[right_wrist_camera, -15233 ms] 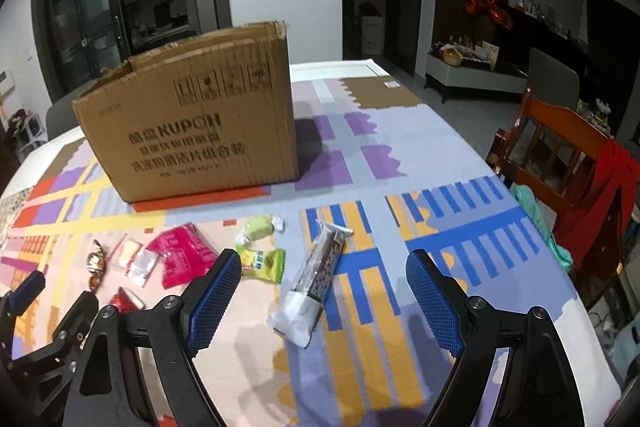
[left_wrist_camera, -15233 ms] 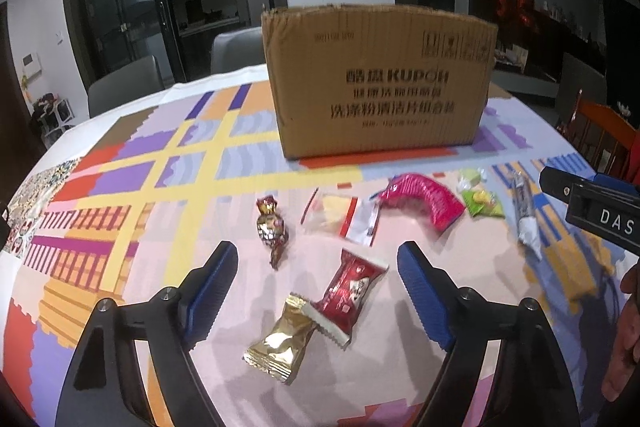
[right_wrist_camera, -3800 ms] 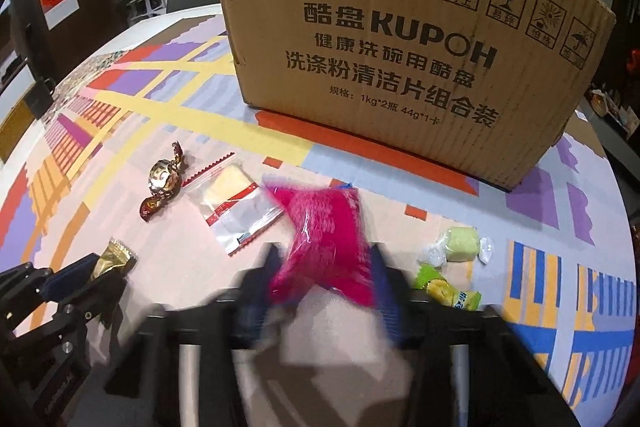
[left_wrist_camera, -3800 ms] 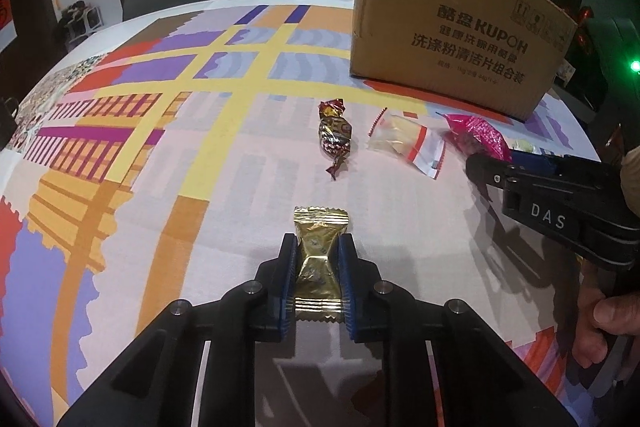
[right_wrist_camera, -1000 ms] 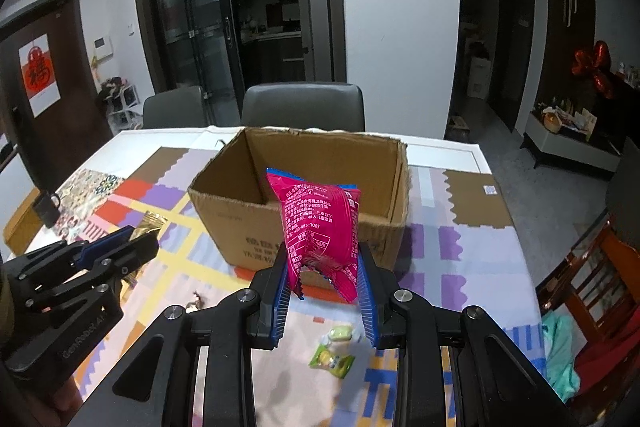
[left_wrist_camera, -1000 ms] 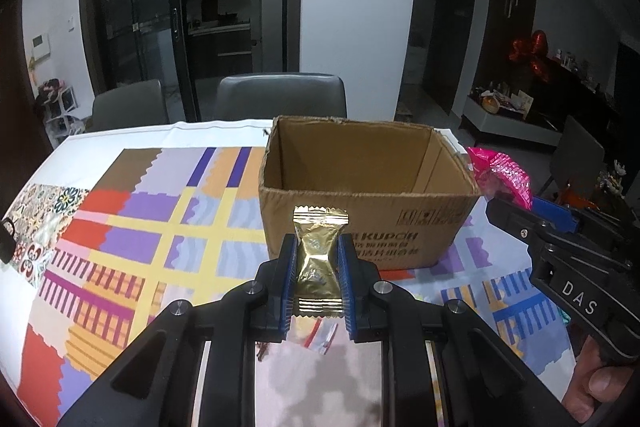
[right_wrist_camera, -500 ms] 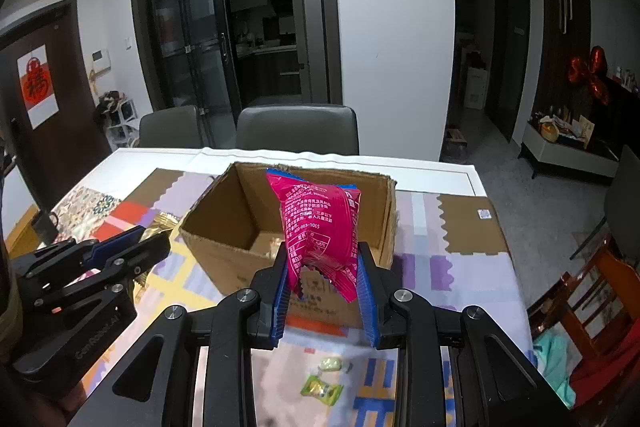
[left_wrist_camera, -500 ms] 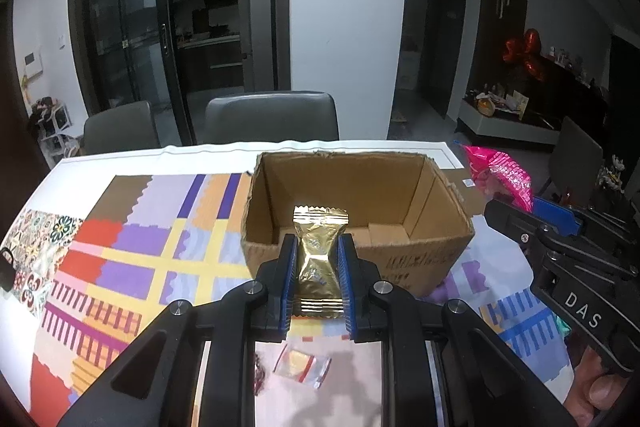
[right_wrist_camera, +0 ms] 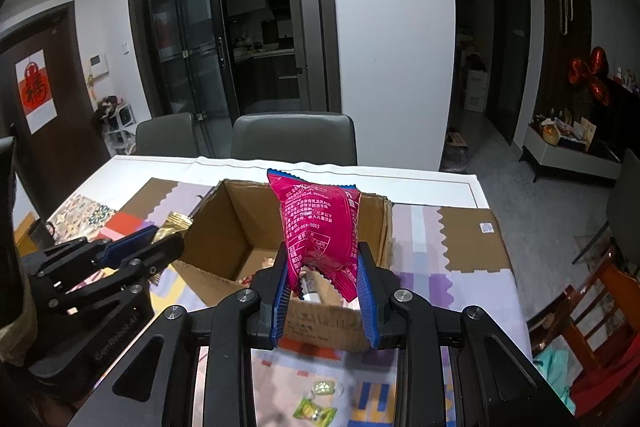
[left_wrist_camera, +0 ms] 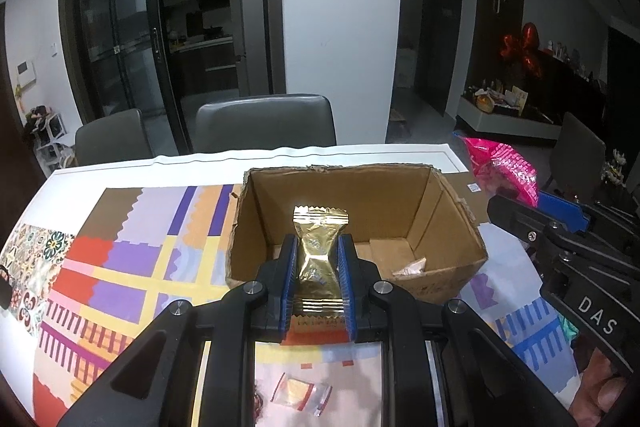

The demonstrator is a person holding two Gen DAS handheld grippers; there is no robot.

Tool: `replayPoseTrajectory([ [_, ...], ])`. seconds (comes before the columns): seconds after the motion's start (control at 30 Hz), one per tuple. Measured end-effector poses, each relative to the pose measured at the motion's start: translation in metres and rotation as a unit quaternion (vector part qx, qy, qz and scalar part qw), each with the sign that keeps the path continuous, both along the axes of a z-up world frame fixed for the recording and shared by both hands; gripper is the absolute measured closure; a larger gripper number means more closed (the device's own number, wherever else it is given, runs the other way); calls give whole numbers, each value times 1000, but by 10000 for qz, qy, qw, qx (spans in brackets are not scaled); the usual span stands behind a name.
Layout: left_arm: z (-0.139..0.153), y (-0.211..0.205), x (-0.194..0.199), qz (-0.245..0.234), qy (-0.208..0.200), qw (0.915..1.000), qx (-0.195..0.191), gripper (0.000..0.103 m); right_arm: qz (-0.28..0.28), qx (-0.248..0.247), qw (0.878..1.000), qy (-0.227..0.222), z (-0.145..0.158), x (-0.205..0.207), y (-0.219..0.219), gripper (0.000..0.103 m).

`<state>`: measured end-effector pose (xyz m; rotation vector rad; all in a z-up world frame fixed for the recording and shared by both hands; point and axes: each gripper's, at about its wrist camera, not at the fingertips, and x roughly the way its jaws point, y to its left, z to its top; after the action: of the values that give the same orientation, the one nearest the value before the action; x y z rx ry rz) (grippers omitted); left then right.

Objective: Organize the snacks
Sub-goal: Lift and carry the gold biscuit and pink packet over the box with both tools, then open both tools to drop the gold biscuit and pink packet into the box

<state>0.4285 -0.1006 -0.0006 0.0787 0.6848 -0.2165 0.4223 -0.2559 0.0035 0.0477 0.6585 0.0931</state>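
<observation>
Two snacks carried at once: left gripper [left_wrist_camera: 319, 269] clamps gold packet [left_wrist_camera: 319, 247], right gripper [right_wrist_camera: 324, 281] clamps pink bag [right_wrist_camera: 320, 223]. Both poised over open cardboard box [left_wrist_camera: 440, 195], likely for dropping in. Several sweets remain on patterned tablecloth [left_wrist_camera: 132, 263].

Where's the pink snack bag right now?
The pink snack bag is clamped upright in the right tongs, held at the near rim of the open cardboard box.

Both grippers: black plastic frames, silver screws, blue ribbed pads. Right gripper [left_wrist_camera: 560, 215] marked "DAS" in white; left gripper [left_wrist_camera: 318, 281] unmarked from above.
</observation>
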Motion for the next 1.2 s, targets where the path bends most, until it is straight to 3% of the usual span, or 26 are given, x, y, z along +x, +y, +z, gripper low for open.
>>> replayPoseTrajectory([
  [0.97, -28, -6, 49, -16, 251, 9997, 11, 81, 31, 129, 9996, 252, -33, 57, -2, 71],
  [1.07, -27, -6, 49, 2, 223, 9997, 34, 74, 74, 87, 9996, 262, -34, 60, 2, 71],
  [1.13, -25, -5, 46, 28, 142, 9999, 58, 53, 63, 60, 9997, 214, -34, 59, 2, 68],
  [1.2, -23, -4, 43, 117, 47, 9998, 135, 44, 66, 25, 9998, 173, -34, 59, 3, 58],
])
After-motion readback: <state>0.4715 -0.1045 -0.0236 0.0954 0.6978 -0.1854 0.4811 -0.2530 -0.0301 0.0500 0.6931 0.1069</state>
